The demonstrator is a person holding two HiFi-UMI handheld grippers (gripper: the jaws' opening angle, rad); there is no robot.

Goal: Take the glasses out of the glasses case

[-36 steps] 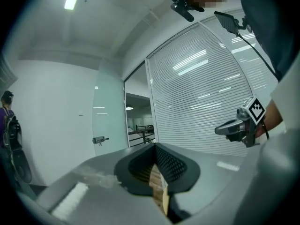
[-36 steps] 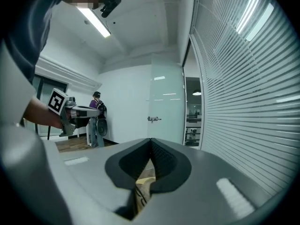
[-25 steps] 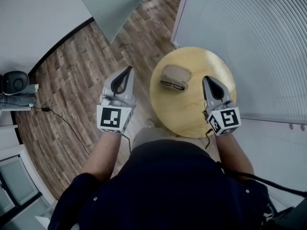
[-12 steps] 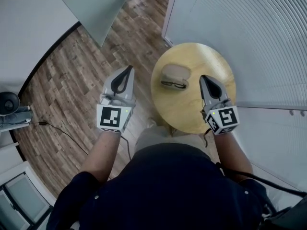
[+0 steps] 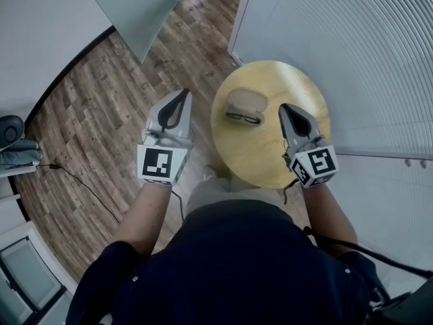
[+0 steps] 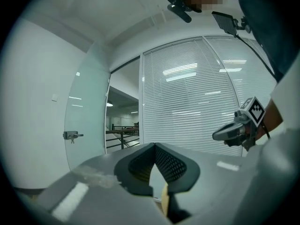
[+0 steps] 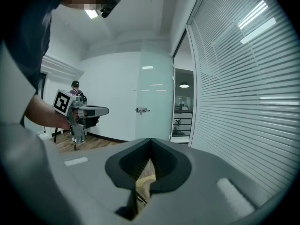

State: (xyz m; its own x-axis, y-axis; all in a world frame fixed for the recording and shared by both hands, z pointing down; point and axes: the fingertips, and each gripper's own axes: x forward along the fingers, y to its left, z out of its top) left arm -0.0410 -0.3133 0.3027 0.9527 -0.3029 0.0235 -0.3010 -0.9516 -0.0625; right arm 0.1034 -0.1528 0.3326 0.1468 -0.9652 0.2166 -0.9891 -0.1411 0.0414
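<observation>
A beige glasses case (image 5: 247, 101) lies on the round wooden table (image 5: 298, 87), left of its middle. Dark-framed glasses (image 5: 243, 119) rest against the case's near side; whether they sit in an open lid I cannot tell. My left gripper (image 5: 184, 93) hangs over the floor just left of the table, its jaws shut with nothing between them. My right gripper (image 5: 283, 107) is above the table, right of the case, shut and holding nothing too. In the left gripper view the closed jaw tips (image 6: 153, 145) face the blinds; the right gripper's own tips (image 7: 151, 139) face a glass door.
A wall of white blinds (image 5: 352, 53) runs close behind and right of the table. A frosted glass door (image 5: 145, 5) stands far left. Wood-plank floor (image 5: 101, 107) spreads to the left, with a cable (image 5: 88, 171) and a dark chair (image 5: 12, 131) at the left edge.
Both grippers have risen slightly and shifted a little forward; the head view has swung a bit to the right. The case and glasses have stayed put.
</observation>
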